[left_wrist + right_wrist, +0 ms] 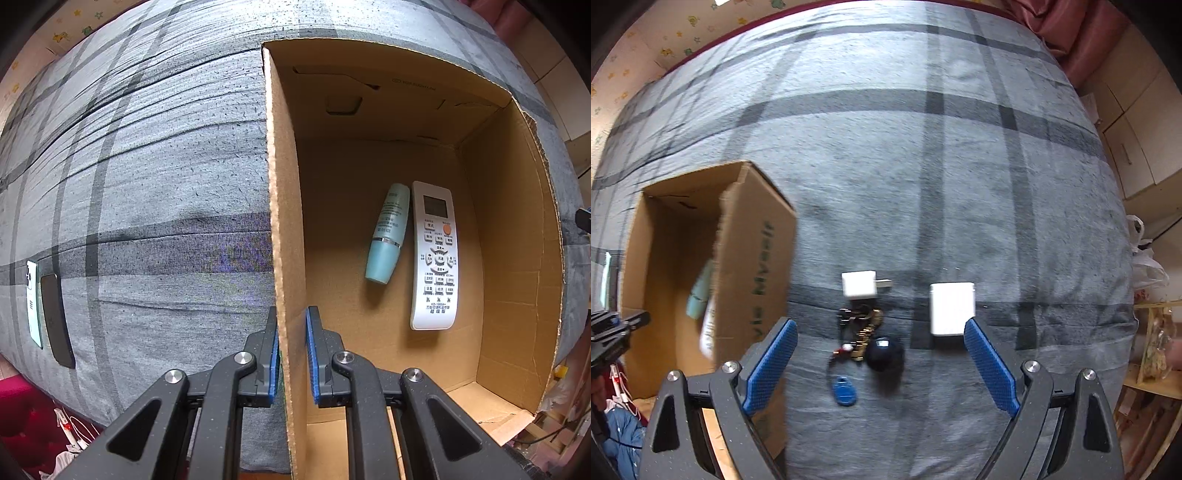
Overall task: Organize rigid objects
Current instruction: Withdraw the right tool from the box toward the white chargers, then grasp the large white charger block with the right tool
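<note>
Grey plaid bedding (923, 184) is carrying everything. At the far left two phones (51, 306) are lying side by side. The left tool (291, 350) is pinching the side wall of the cardboard box (284, 221), its blue pads against the cardboard. Inside are lying a teal bottle (388, 236) and a white remote (436, 258), touching. Right of the box, the right tool (881, 365) is hanging spread wide above keys (864, 332) (with a blue fob), a small charger (858, 284) and a larger white adapter (951, 310).
</note>
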Available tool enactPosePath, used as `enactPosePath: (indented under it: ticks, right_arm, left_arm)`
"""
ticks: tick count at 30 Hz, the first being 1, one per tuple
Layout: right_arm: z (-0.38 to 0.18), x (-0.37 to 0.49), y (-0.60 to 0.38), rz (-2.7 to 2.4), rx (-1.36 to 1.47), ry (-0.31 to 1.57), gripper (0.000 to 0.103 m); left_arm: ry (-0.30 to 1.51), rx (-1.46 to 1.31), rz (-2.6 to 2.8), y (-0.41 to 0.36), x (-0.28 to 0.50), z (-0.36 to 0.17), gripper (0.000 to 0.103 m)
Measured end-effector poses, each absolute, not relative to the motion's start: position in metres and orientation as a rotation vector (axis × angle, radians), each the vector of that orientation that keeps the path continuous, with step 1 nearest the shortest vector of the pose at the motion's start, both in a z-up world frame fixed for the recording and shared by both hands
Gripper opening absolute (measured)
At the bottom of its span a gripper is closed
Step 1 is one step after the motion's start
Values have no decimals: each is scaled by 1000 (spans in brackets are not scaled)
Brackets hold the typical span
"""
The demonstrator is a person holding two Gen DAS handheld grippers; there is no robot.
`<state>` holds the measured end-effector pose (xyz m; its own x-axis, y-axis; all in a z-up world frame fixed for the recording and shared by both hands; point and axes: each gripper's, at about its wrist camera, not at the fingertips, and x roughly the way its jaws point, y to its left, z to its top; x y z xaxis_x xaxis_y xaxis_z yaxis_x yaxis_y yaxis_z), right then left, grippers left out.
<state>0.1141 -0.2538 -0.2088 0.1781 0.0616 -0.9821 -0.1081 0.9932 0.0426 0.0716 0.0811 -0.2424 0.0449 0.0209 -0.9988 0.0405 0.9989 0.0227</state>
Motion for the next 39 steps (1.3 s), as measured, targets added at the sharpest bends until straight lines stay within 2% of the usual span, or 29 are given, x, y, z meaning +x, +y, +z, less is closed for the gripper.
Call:
enactPosePath:
  ticks: [22, 33, 36, 37, 38, 39]
  right_arm:
    - [-306, 136, -313, -4, -47, 1516, 94]
    - [-336, 142, -322, 1, -58, 1547, 93]
    - [-338, 144, -322, 0, -54, 1547, 80]
    - [-338, 145, -321, 3, -48, 1548, 71]
    - [-338, 145, -321, 10, -35, 1552, 55]
    - [-337, 146, -322, 25, -16, 1555, 46]
  left_arm:
    - [1536, 50, 2, 81, 74, -244, 13]
    - [1541, 54, 9, 79, 75, -244, 13]
    - [1542, 52, 11, 79, 75, -244, 13]
    - [1542, 52, 11, 80, 75, -244, 13]
    - [1542, 52, 10, 80, 75, -244, 13]
    - [1541, 52, 10, 80, 75, -244, 13]
